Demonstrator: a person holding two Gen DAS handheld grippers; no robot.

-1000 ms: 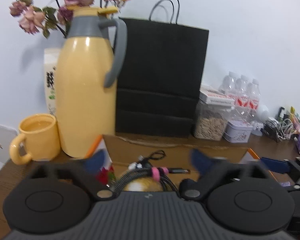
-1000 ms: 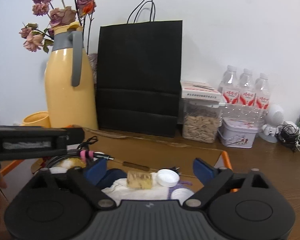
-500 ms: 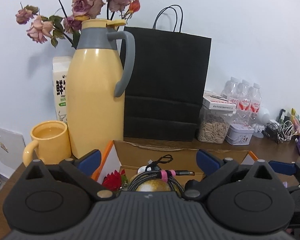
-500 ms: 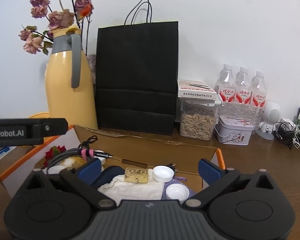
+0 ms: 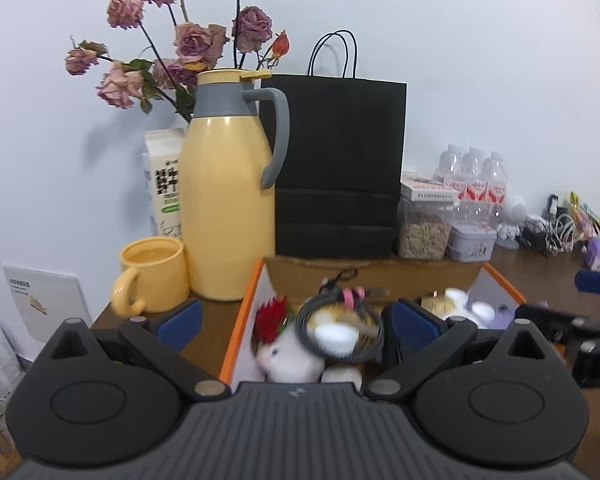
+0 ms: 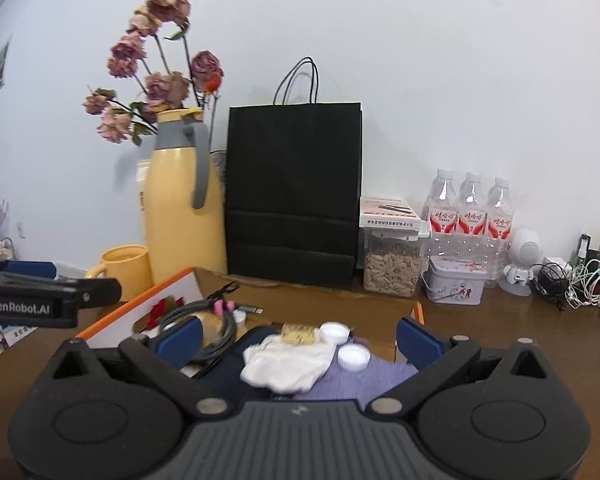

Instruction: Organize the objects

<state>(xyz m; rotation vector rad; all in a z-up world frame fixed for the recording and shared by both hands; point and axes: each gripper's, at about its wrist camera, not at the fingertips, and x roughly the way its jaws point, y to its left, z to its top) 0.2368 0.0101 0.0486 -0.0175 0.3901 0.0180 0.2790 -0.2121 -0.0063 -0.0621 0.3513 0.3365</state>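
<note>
Grippers hovering over a loaded box

Fingers of the left gripper (image 5: 290, 318) are standing spread and empty, framing the left wall of the orange-edged box (image 5: 236, 334), with nothing between them. The right gripper (image 6: 298, 338) is likewise hanging wide apart and holding nothing above the box's middle. Inside the box are lying a white plush cat (image 5: 290, 354) with a coiled cable (image 5: 340, 330) draped over it, a red flower (image 5: 270, 314), a white cloth (image 6: 288, 364), two white caps (image 6: 354, 356) and a small biscuit-like block (image 6: 298, 332) on purple fabric. By my reading, the gathering step is largely done and the hands are choosing what to do next. A next pick would call for lowering squarely over one item, since the cable is tangling with the cat. Beyond the box are standing a yellow mug (image 5: 152, 274), a yellow jug (image 5: 228, 208) and a black bag (image 5: 336, 168).
</note>
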